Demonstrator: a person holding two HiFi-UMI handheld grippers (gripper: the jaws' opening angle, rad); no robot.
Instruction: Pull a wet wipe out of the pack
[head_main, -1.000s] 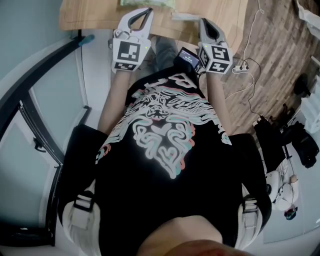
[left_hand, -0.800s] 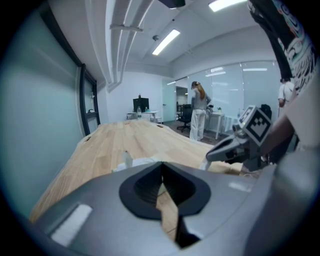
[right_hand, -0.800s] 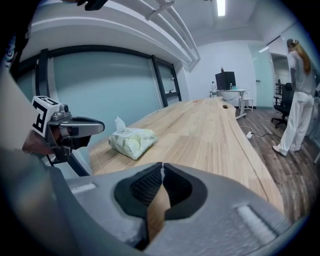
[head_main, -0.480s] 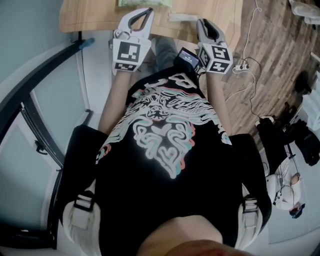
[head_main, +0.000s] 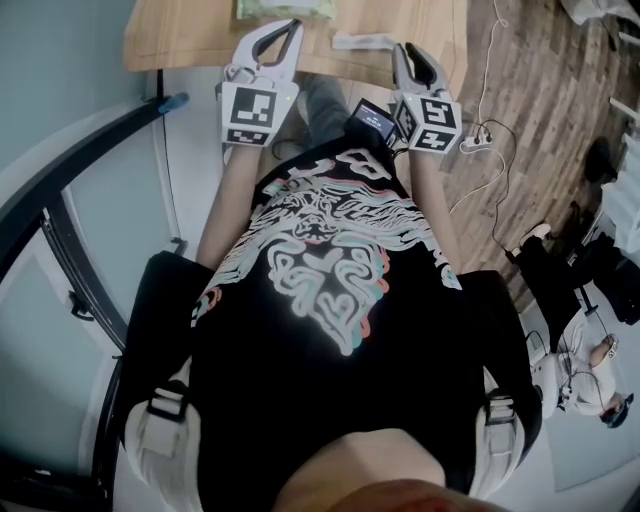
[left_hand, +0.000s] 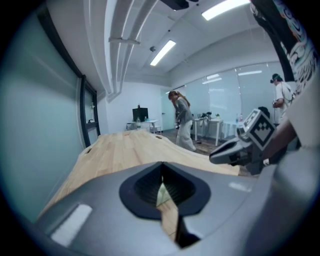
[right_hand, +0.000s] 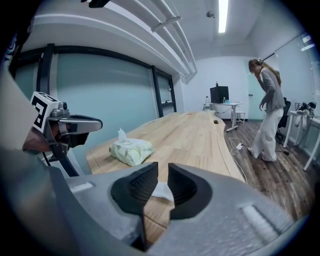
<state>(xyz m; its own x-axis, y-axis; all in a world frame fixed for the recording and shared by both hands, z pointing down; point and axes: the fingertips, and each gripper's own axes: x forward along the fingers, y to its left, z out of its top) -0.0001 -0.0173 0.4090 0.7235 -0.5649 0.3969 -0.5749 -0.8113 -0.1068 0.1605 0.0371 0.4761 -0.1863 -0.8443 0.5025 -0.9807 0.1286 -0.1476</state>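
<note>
The wipe (right_hand: 162, 192) lies free on the counter (right_hand: 200, 135) just right of the pack (right_hand: 131, 150) at its near end, so the job looks done: the right tool (right_hand: 161, 172), jaws just opened to a narrow empty gap, and the left tool (left_hand: 162, 180), closed on nothing, hover clear of both.

Right tool (right_hand: 163, 175) jaws just opened, wipe (head_main: 362, 42) released

The person wears a black short-sleeved T-shirt (head_main: 330, 420) with a swirling white, pink and teal print (head_main: 325, 260) and pale shoulder straps (head_main: 160, 415) with black buckles, and the grey left gripper (head_main: 291, 26) and right gripper (head_main: 401, 49) each carry a white cube (head_main: 248, 113) with black square markers.
</note>
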